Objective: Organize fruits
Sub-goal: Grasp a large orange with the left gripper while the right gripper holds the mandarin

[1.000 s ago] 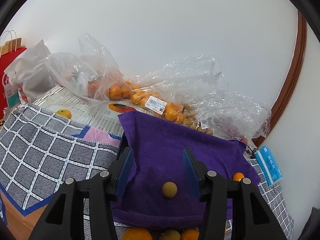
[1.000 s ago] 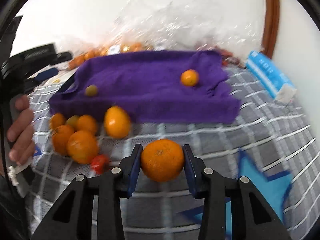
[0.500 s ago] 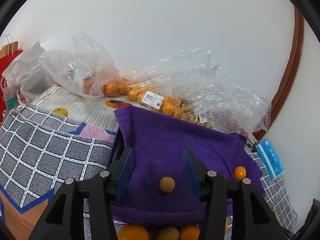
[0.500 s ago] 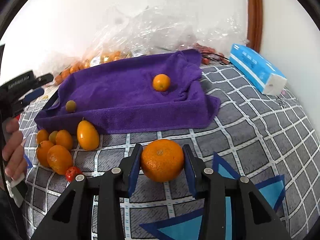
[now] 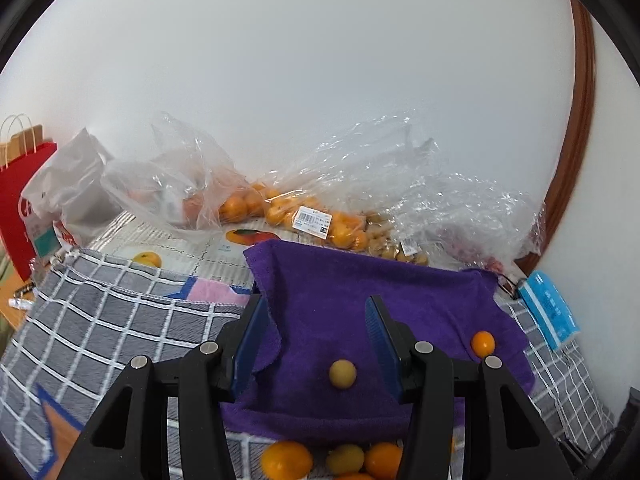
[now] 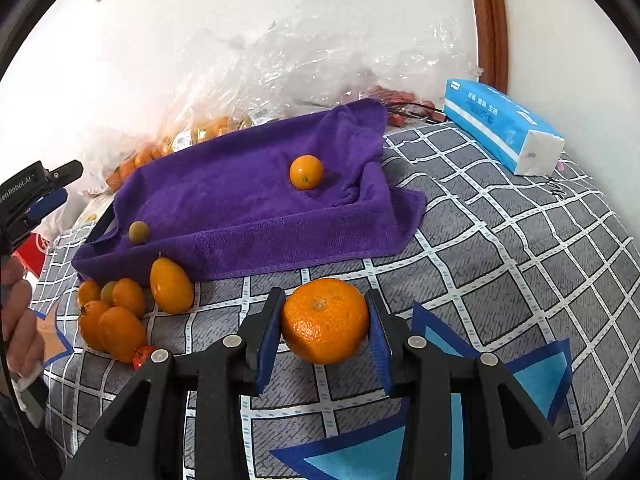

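White wall (image 5: 320, 100) behind, brown wooden trim (image 6: 486, 20) curving up at the right; the surface was covered by a grey cloth with a white grid (image 6: 500, 248) and blue star shapes, whether a bench or something else sat under it couldn't be told. A purple towel (image 6: 248, 200) lay spread on the cloth, draped over something boxy, with one small orange fruit (image 6: 306, 171) and one yellow-green fruit (image 6: 139, 231) resting on it. Just in front of the towel's left edge sat a cluster of orange fruits (image 6: 116, 316) with a small red one tucked in. Along the wall: clear plastic bags of oranges (image 5: 288, 212), each with a white barcode label (image 5: 312, 221), print too small to read. Blue-and-white tissue pack (image 6: 500, 124) at the right carried characters I couldn't make out. A red paper bag (image 5: 16, 200) stood far left with partial white lettering. Right hand-held gripper (image 6: 325, 322) was clamped on a big orange (image 6: 325, 320), pads pressed on both sides, above the cloth in front of the towel. Left hand-held gripper (image 5: 316, 348) was apart and empty, hovering above the towel; seen from the right view its body read "enRobot.AI" (cut off), with a person's hand (image 6: 18, 320) gripping it.
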Action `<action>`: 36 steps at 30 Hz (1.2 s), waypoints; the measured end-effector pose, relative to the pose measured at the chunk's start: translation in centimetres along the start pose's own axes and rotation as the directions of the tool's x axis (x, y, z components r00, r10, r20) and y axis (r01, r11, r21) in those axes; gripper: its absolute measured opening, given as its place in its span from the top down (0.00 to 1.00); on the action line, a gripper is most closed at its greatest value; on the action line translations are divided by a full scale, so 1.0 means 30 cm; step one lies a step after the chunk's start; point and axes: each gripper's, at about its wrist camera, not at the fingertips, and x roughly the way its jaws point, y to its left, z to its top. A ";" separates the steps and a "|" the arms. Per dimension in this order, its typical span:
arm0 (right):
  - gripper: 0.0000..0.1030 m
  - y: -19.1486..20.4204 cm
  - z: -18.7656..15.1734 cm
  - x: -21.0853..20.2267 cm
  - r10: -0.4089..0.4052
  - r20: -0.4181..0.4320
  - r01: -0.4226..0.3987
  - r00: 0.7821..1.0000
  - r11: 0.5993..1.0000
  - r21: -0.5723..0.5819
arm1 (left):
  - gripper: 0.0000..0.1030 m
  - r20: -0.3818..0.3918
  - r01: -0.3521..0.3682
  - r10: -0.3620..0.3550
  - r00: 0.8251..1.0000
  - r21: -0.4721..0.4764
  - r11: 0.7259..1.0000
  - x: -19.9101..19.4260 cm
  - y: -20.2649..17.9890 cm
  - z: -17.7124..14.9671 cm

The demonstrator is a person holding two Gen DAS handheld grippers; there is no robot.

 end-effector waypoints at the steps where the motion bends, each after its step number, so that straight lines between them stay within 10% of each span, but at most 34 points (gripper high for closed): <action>1: 0.61 -0.003 0.000 -0.003 0.003 0.003 -0.003 1.000 1.000 0.005 | 0.53 -0.007 0.005 -0.005 1.000 0.016 1.000 -0.017 0.001 0.000; 13: 0.61 -0.009 0.000 -0.003 0.001 0.003 -0.001 1.000 1.000 0.024 | 0.53 -0.164 -0.032 0.058 0.985 0.159 0.987 -0.010 0.058 -0.224; 36: 0.61 -0.003 -0.001 0.000 0.030 -0.004 -0.030 1.000 1.000 0.001 | 0.67 -0.300 0.043 -0.025 0.954 0.056 0.998 0.080 0.096 -0.297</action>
